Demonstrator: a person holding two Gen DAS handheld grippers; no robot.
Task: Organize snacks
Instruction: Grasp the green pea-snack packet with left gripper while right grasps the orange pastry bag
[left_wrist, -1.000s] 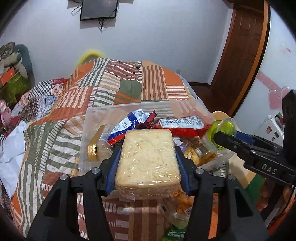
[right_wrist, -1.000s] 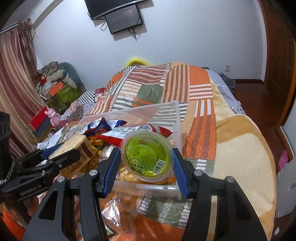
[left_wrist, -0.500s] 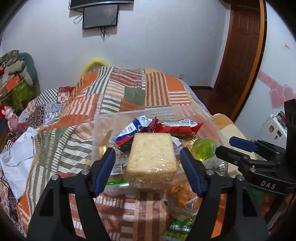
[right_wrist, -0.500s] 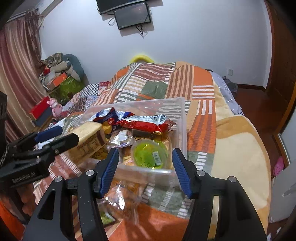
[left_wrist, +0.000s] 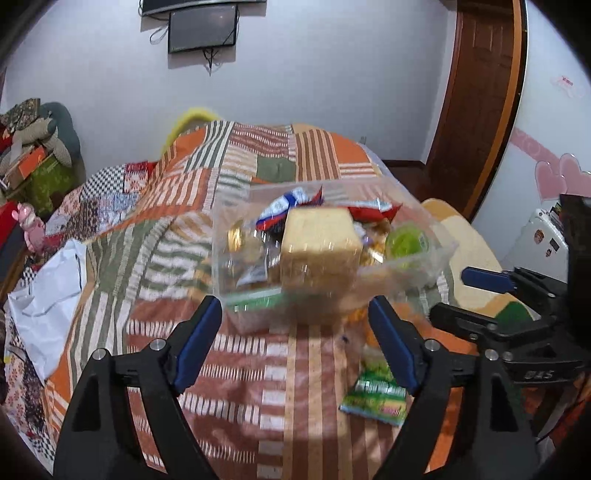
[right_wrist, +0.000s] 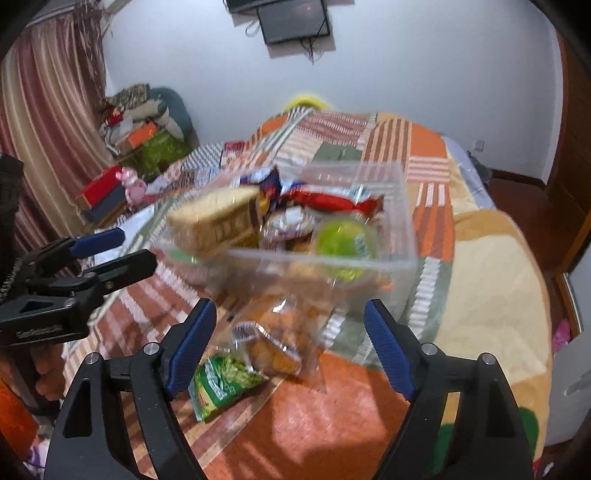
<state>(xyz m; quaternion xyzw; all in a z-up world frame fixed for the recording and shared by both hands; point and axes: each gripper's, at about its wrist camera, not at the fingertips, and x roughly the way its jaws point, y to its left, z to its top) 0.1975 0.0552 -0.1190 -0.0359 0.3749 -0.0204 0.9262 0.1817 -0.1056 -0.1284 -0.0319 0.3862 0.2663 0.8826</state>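
Clear plastic forms the storage bin (left_wrist: 424, 221) resting on the striped patchwork bedspread (left_wrist: 236, 354). Inside it lie a wrapped slab of sponge cake (left_wrist: 319, 236), a green jelly cup (left_wrist: 406, 242) by the bin's right wall, a red snack packet (right_wrist: 332, 201), a blue-and-white wrapper (left_wrist: 279, 208) and a gold-foil item (left_wrist: 236, 236) at the left. In front of the bin, on the bedspread, sit a green snack pouch (right_wrist: 225, 380) and a clear bag of golden pastries (right_wrist: 275, 343). The left gripper (left_wrist: 295, 343) and the right gripper (right_wrist: 286, 343) both hover short of the bin, fingers spread wide and holding nothing.
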